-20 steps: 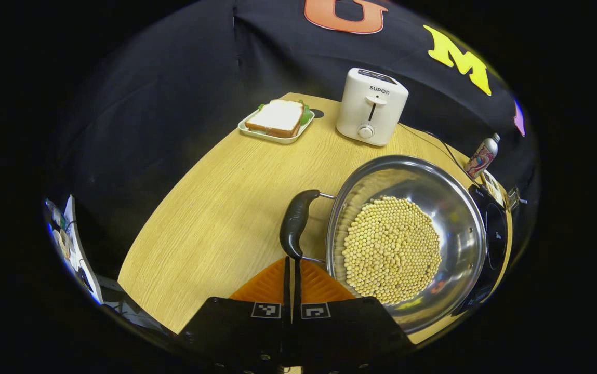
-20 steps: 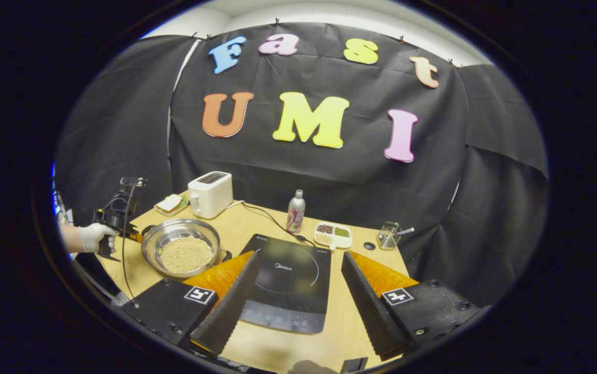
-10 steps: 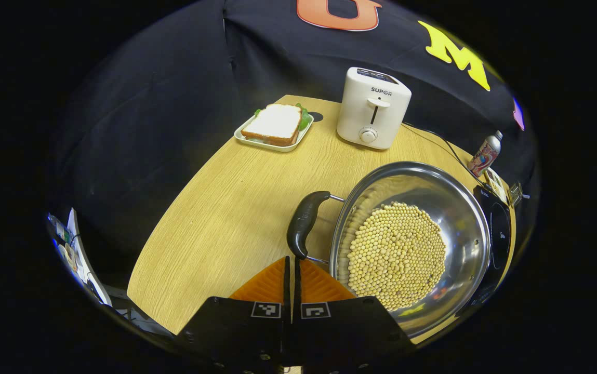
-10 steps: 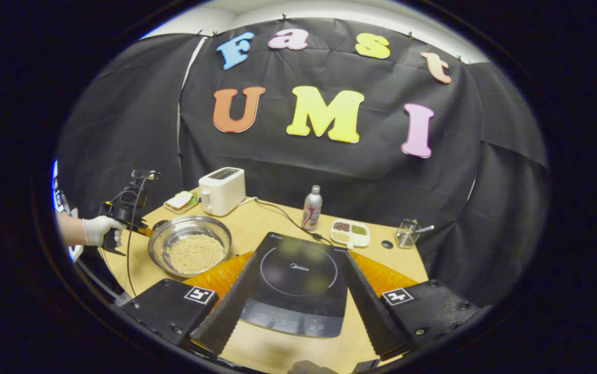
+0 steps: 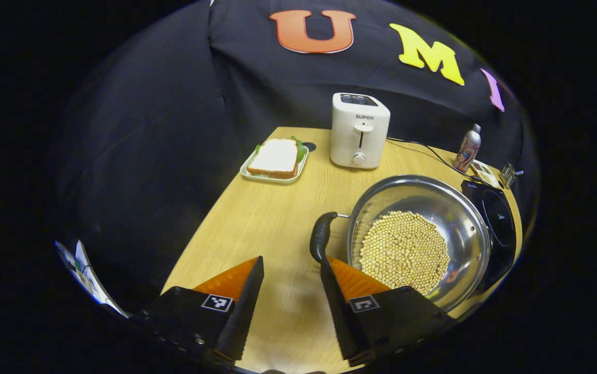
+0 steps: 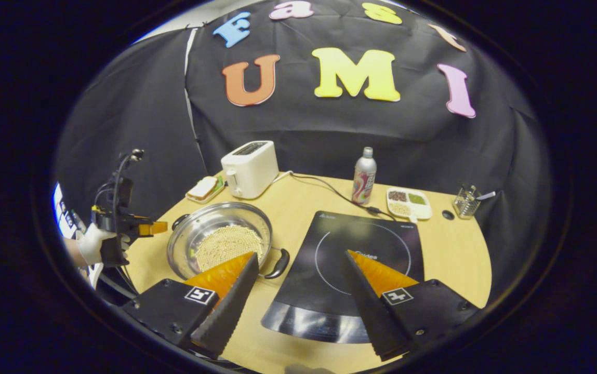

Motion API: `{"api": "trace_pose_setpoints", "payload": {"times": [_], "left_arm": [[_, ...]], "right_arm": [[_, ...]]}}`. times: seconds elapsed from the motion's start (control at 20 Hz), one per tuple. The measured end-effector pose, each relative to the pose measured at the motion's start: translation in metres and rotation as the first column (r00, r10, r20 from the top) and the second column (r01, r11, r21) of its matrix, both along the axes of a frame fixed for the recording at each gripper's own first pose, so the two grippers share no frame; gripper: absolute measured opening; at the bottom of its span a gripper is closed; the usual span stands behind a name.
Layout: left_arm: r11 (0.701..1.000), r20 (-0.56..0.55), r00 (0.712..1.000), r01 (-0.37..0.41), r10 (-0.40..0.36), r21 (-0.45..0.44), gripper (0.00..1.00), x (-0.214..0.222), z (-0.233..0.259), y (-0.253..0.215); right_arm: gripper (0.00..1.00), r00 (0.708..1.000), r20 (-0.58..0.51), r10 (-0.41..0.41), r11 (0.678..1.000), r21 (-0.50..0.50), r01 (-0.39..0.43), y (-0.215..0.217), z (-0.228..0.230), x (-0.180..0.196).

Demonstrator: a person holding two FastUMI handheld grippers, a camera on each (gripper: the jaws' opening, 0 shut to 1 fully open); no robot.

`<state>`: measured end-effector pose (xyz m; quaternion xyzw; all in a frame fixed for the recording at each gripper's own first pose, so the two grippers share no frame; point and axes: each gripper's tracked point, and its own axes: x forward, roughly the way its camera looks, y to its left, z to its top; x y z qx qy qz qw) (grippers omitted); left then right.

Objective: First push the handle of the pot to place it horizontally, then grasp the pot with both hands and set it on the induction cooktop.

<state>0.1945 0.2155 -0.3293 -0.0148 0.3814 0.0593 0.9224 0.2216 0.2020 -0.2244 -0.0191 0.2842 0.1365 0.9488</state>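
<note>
Stainless steel pot [image 5: 423,239] of soybeans [image 5: 405,250] is seen resting on the wooden desk [image 5: 256,218] just left of the induction cooktop [image 6: 353,259], while the left gripper [image 5: 290,267], jaws spread, is held beside its near handle [image 5: 321,241] and the right gripper [image 6: 301,257], jaws spread, is held above the cooktop.

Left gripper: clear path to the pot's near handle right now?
Probably yes. The left gripper is open, and the black handle sits just ahead beside its right finger, with bare table around it. It would need a slight shift right to straddle the handle.
</note>
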Motion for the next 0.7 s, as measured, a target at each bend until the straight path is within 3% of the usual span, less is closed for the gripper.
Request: {"api": "trace_pose_setpoints", "payload": {"times": [0.1,0.15,0.5,0.7], "left_arm": [[0.999,0.016,0.999,0.04,-0.04,-0.005,0.92,0.0,0.008,-0.003],[0.998,0.029,0.998,0.057,-0.057,-0.008,0.97,0.003,0.012,-0.006],[0.985,0.038,0.986,0.165,-0.163,-0.058,0.97,0.038,0.001,-0.036],[0.98,-0.025,0.982,0.183,-0.185,-0.072,0.97,0.046,-0.025,-0.044]], "right_arm": [[1.0,0.999,-0.041,-0.014,0.999,0.028,0.015,0.022,-0.018,0.014],[1.0,0.998,-0.061,-0.027,0.999,0.017,0.028,0.029,-0.028,0.022],[0.99,0.973,-0.221,-0.074,0.997,0.006,0.077,0.067,-0.103,0.048],[0.89,0.963,-0.252,-0.093,0.995,-0.002,0.096,0.071,-0.115,0.057]]}}
